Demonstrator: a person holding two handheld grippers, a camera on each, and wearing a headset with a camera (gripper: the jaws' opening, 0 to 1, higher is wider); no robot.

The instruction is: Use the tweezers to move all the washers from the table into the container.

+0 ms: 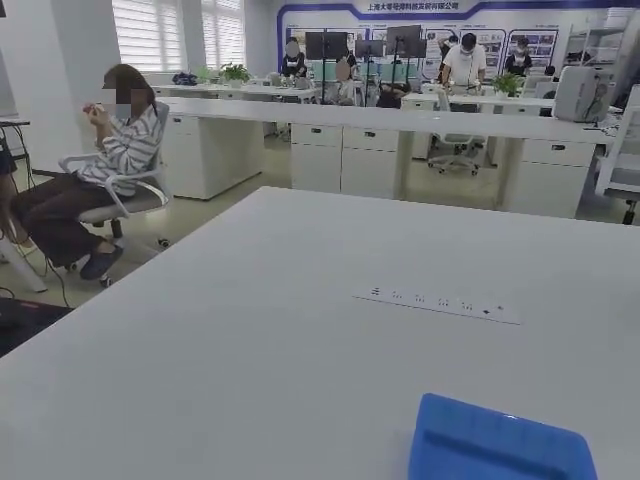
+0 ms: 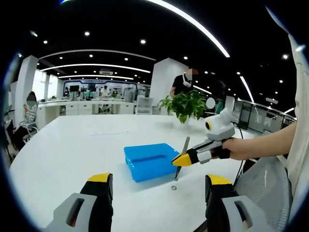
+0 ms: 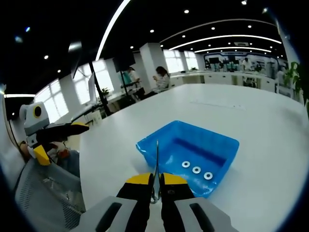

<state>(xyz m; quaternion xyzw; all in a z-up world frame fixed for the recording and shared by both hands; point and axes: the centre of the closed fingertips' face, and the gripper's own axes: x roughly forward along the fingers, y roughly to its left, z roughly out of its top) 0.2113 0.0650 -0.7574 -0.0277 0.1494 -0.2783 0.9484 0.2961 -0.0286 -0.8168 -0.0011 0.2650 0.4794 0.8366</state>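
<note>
Pick-up stage for a washer lying on the desk. Left gripper view: my right claw [image 2: 183, 158] enters from the right of the frame, gripping the tweezers [image 2: 177, 172]. Their dark tips hang just above a single washer [image 2: 174, 185], which lies flat on the white desk [image 2: 72, 154], low and right of centre, just beside the lower right corner of the blue container [image 2: 149, 162]. At the bottom of the same frame is my left claw [image 2: 159, 193], jaws spread wide and holding nothing.

Right gripper view: three washers [image 3: 196, 169] lie in a row on the container's floor, right of centre. I judge the task well along, with at least this one washer to go; more may lie outside the frames.

Long axis of the tweezers: in the left gripper view it runs steeply from upper right to lower left, tips pointing down at the washer, blunt end rising past the claw. In the right gripper view it runs straight up from the jaws at bottom centre toward the container's near rim.

Next move, as I judge it: lower the tips to straddle the washer's edge, pinch, lift, and carry it over the rim. Whether the tips are parted I cannot tell
</note>
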